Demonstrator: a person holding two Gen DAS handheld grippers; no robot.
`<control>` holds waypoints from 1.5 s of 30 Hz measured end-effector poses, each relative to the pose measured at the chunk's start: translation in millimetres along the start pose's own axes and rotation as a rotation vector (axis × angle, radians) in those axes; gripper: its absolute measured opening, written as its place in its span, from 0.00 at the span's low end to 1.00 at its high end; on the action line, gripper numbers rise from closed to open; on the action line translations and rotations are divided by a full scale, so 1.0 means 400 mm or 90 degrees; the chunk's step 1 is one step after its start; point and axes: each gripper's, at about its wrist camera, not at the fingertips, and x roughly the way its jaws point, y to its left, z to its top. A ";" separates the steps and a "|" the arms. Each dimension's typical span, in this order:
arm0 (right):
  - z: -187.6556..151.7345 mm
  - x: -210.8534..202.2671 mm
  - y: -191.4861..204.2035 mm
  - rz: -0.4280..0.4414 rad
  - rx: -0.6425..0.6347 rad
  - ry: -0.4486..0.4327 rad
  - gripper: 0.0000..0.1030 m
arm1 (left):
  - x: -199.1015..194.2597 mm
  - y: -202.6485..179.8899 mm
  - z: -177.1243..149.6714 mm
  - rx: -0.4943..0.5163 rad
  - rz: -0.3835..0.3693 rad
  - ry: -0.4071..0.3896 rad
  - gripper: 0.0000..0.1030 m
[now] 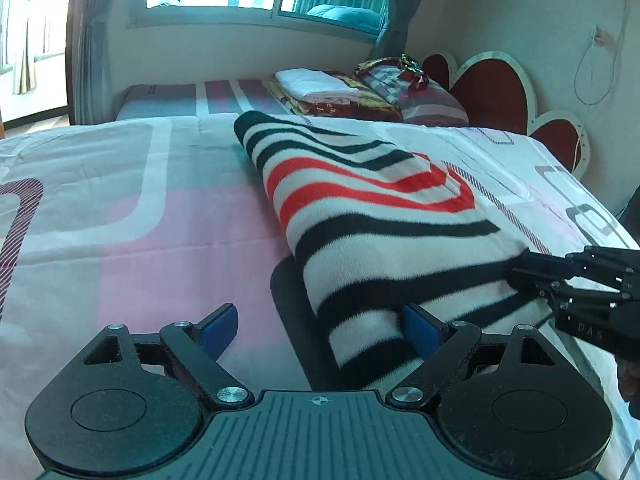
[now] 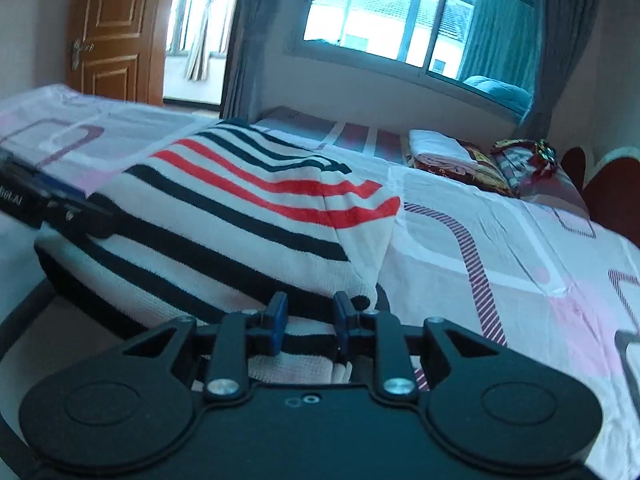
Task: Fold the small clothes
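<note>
Striped cloth (image 2: 240, 216) — right hand-held gripper (image 2: 310, 316) pinches it.

Open bedsheet (image 1: 120, 220) is left free from nine to eleven o'clock. The path at twelve to two is blocked by the striped garment (image 1: 380, 216); stacked folded cloths (image 1: 320, 88) are set beyond at one.

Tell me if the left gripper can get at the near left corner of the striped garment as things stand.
Probably yes. The left gripper has its jaws wide open right at the striped garment, one finger already against its near edge; nothing lies between them on the bedsheet.
</note>
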 end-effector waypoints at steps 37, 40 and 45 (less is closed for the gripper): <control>-0.001 0.242 -0.375 0.365 0.549 0.162 0.68 | 0.227 0.125 0.135 -0.196 -0.244 0.137 0.83; 0.016 0.248 -0.359 0.372 0.523 0.166 0.68 | 0.234 0.116 0.144 -0.184 -0.241 0.140 0.83; 0.028 0.238 -0.366 0.366 0.475 0.181 0.58 | 0.233 0.132 0.142 -0.182 -0.250 0.141 0.80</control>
